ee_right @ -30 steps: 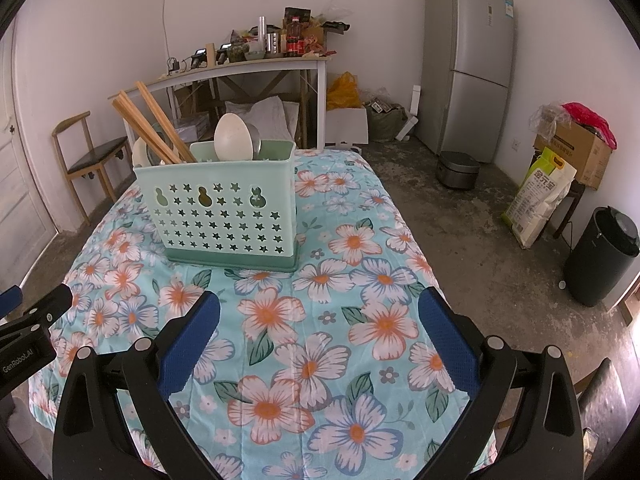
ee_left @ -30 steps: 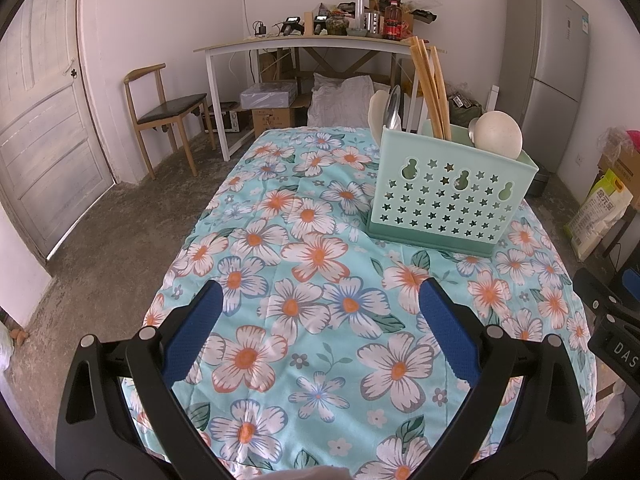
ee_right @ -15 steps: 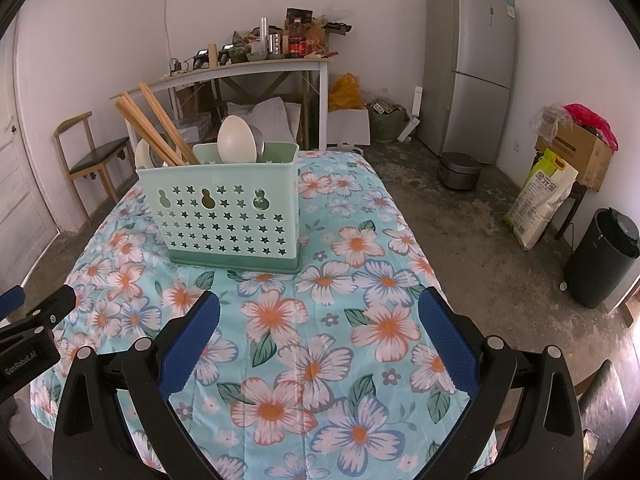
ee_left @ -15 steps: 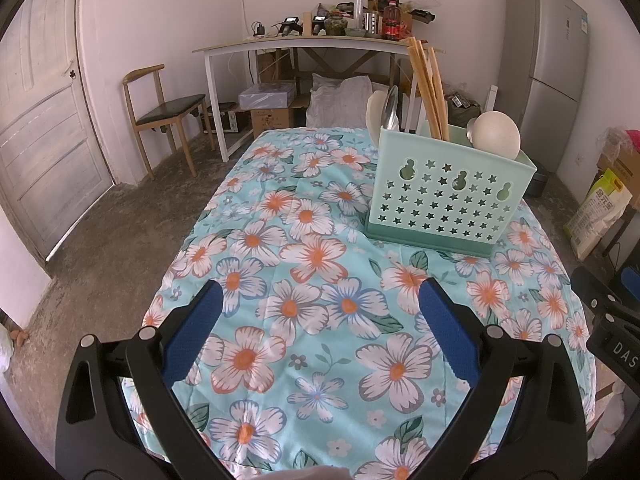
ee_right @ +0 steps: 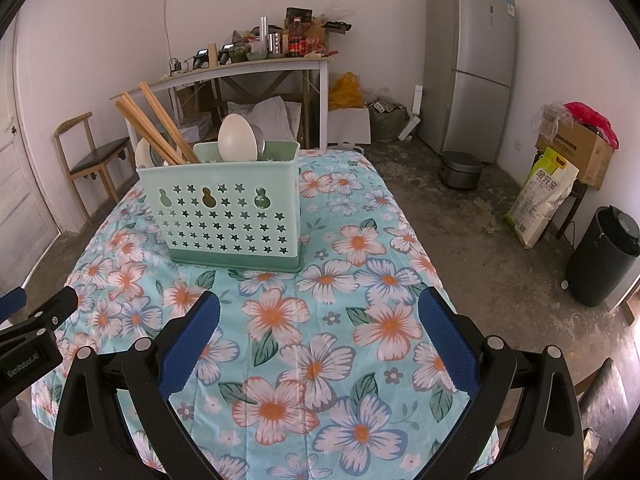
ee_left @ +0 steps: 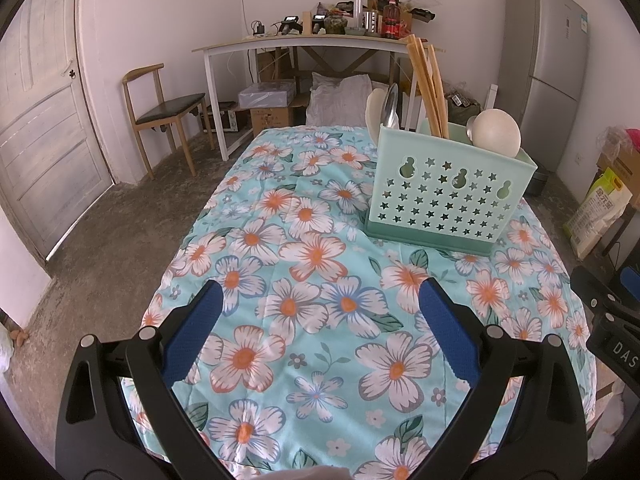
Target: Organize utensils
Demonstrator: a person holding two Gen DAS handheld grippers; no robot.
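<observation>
A mint-green utensil basket (ee_left: 446,192) (ee_right: 230,210) with star cut-outs stands on the floral tablecloth (ee_left: 320,292) (ee_right: 320,320). Wooden chopsticks (ee_left: 430,84) (ee_right: 158,124) lean out of it, beside pale spoons (ee_left: 498,136) (ee_right: 236,138) and a metal spoon (ee_left: 390,106). My left gripper (ee_left: 318,320) hovers open over the near end of the table, well short of the basket, with nothing between its blue pads. My right gripper (ee_right: 318,320) is open too and empty, in front of the basket. The left gripper's body (ee_right: 28,340) shows at the right wrist view's left edge.
A wooden chair (ee_left: 168,108) and a cluttered white desk (ee_left: 316,42) stand behind the table. A grey fridge (ee_right: 470,64), a rice cooker (ee_right: 460,170), a rice sack (ee_right: 542,196) and a black bin (ee_right: 604,256) sit on the floor to the right. A door (ee_left: 36,120) is at left.
Both grippers have drifted slightly, so the basket sits a touch differently in each view. Both stay open and empty; nothing on the table has moved.
</observation>
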